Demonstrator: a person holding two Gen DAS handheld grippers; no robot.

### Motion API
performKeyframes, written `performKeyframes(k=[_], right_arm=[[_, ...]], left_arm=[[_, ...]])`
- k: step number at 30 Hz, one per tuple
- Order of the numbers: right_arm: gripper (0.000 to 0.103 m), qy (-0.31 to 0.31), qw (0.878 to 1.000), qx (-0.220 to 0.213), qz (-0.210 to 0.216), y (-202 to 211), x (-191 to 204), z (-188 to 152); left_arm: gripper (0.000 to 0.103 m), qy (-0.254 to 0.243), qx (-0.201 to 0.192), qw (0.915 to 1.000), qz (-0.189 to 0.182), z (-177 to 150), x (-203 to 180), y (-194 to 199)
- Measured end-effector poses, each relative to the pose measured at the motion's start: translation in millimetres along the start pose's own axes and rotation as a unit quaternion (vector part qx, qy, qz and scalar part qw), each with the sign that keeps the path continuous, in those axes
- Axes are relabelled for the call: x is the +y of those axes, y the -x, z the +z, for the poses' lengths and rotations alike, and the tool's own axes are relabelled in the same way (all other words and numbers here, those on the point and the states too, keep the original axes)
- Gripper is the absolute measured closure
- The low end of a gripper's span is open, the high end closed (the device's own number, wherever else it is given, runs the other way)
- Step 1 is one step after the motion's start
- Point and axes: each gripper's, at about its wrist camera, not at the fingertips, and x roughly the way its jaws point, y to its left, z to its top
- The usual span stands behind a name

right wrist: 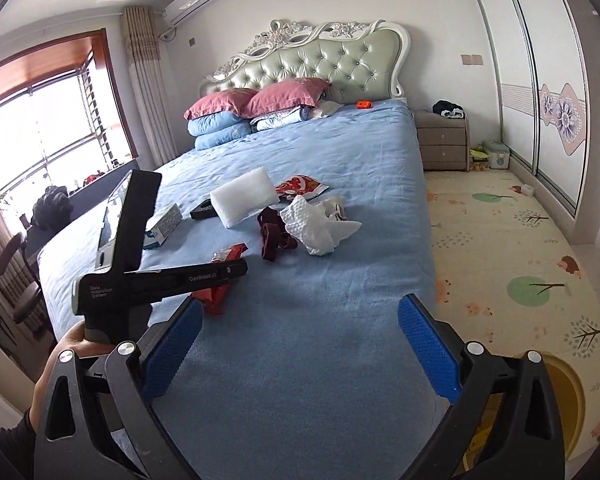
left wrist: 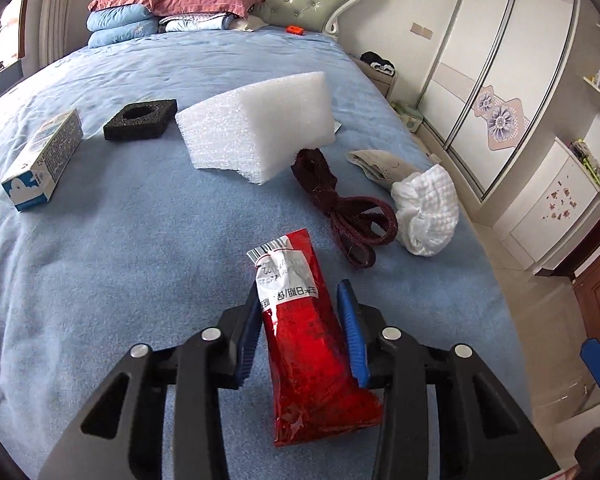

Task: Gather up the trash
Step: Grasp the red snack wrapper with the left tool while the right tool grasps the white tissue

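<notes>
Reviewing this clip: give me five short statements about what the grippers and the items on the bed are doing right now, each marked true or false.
1. The left gripper is closed on the red wrapper. True.
2. The right gripper holds the white foam block. False: its jaws stand wide apart with nothing between them, and the block lies on the bed.
3. The black foam square has a round hole in it. True.
4. The small blue and white carton stands upright. False: it lies on its side.
5. The dark red strap lies between the foam block and the crumpled white cloth. True.
</notes>
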Motion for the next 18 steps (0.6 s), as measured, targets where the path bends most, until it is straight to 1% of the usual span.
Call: performKeyframes(k=[1,2,4,10,12,13,14,15,18], right_arm=[[0.010,-0.001,1.000,0.007,-0.010,-5.8,1.0,4.0],[0.011,-0.007,1.000,0.011,-0.012,-9.8,-0.3,7.1],[0.014,-0.024,0.999,0.021,0.002,-18.5,-1.8,14.3],[0.019,-0.038,0.998,0.044,0.007,-46.2,3.9,35.4],[0.021,-0.044,0.998,0.052,0.007,-58.1,4.8,43.0],[0.022,-0.045,0.997,0.056,0.000,-64.0,5.0,46.1],[0.024,-0.047,0.997,0.061,-0.012,-71.0,4.7,49.7],[0.029,-0.053,0.996,0.063,-0.021,-77.4,3.2,52.7],[0.030,-0.073,0.994,0.079,-0.017,-97.6,-2.4,59.3]], left_arm=[[0.070,0.005,-0.001,0.9999,-0.010,0.3,2.3,2.3],[0.071,0.011,-0.002,0.9997,-0.021,1.1,5.2,4.6],[0.071,0.016,-0.012,0.9992,-0.034,2.3,11.9,13.1],[0.071,0.013,-0.055,0.9979,-0.031,15.0,30.0,45.8],[0.071,0.012,-0.061,0.9975,-0.035,19.9,35.1,52.2],[0.071,0.012,-0.063,0.9973,-0.036,22.6,37.5,55.0],[0.071,0.011,-0.066,0.9971,-0.037,24.3,39.1,57.0],[0.071,0.010,-0.068,0.9970,-0.037,25.5,40.8,59.2],[0.071,0.006,-0.067,0.9969,-0.041,27.9,45.8,60.4]])
